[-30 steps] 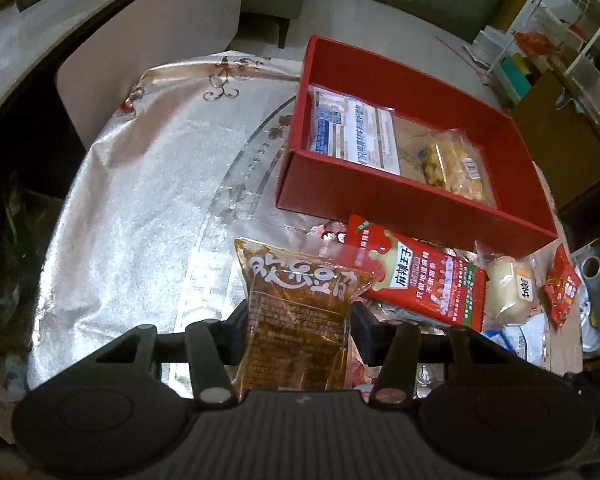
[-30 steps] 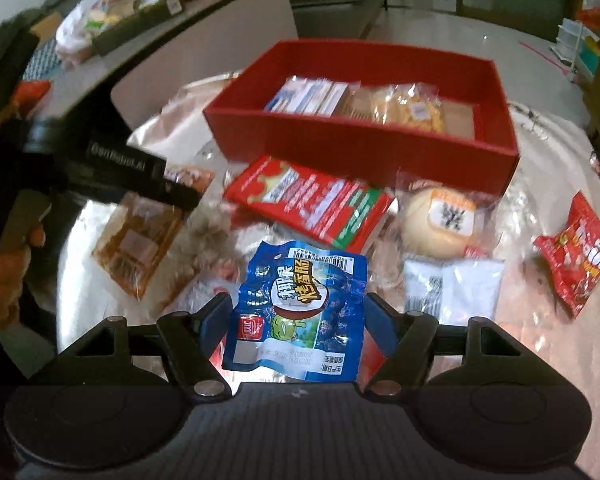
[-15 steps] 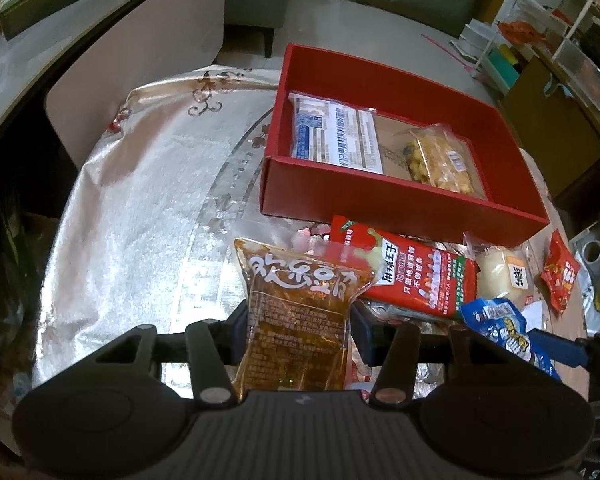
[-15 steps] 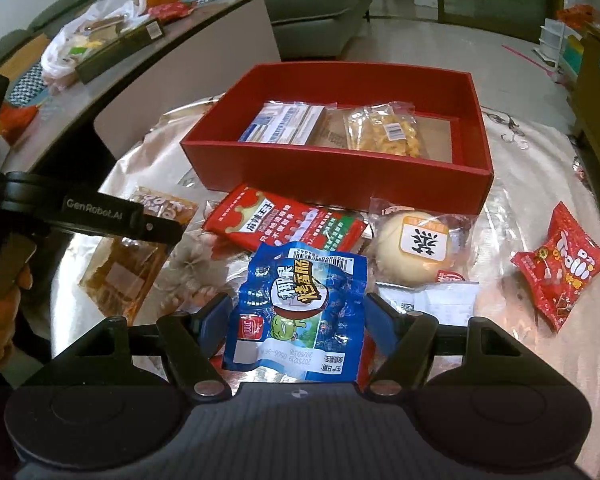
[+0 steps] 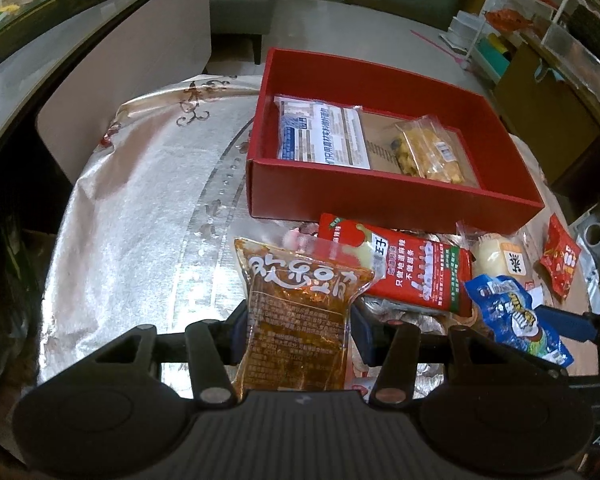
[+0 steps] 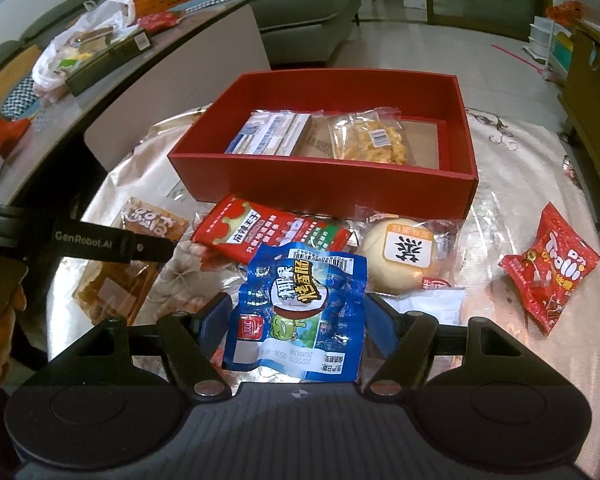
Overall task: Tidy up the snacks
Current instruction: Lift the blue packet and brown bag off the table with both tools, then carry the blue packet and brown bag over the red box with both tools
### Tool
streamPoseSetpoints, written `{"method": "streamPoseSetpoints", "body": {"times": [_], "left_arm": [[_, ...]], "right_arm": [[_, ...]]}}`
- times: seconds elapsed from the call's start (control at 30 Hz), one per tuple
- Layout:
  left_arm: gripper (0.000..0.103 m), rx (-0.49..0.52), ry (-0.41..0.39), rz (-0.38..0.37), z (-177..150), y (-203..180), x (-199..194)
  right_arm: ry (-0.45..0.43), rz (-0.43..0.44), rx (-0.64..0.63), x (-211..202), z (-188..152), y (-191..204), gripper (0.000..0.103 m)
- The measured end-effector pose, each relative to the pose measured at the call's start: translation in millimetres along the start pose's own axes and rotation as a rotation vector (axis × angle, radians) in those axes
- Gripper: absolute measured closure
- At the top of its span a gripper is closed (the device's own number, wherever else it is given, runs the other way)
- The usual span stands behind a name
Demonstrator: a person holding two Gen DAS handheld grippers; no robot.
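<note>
Snacks: two in red box (image 6: 324, 184); four loose; two gripped

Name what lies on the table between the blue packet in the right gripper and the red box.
In the right wrist view, a long red snack packet lies between the blue packet and the red box.

Grey sofa (image 6: 308, 4), pale tiled floor (image 6: 480, 60), wooden cabinet (image 5: 540, 100)

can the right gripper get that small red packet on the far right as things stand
Probably not yet: the right gripper is shut on the blue packet. The red packet lies alone on the tablecloth, with nothing over it.
</note>
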State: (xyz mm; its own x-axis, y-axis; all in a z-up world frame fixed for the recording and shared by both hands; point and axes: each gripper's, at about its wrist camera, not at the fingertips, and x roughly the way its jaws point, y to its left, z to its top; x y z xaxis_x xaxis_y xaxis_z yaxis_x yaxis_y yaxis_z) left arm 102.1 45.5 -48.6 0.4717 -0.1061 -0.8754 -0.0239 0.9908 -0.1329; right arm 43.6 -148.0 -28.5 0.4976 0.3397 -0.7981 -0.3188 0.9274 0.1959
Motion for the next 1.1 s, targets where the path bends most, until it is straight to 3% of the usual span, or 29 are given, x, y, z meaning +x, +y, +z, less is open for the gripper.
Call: {"method": "streamPoseSetpoints", "body": {"times": [1.1], "left_arm": [[0.058,0.047,-0.022,0.0,5.9,-21.6,1.7]], "right_arm": [[-0.077,0.005,0.028,-6.9,27.1,-6.5,0.026]]}}
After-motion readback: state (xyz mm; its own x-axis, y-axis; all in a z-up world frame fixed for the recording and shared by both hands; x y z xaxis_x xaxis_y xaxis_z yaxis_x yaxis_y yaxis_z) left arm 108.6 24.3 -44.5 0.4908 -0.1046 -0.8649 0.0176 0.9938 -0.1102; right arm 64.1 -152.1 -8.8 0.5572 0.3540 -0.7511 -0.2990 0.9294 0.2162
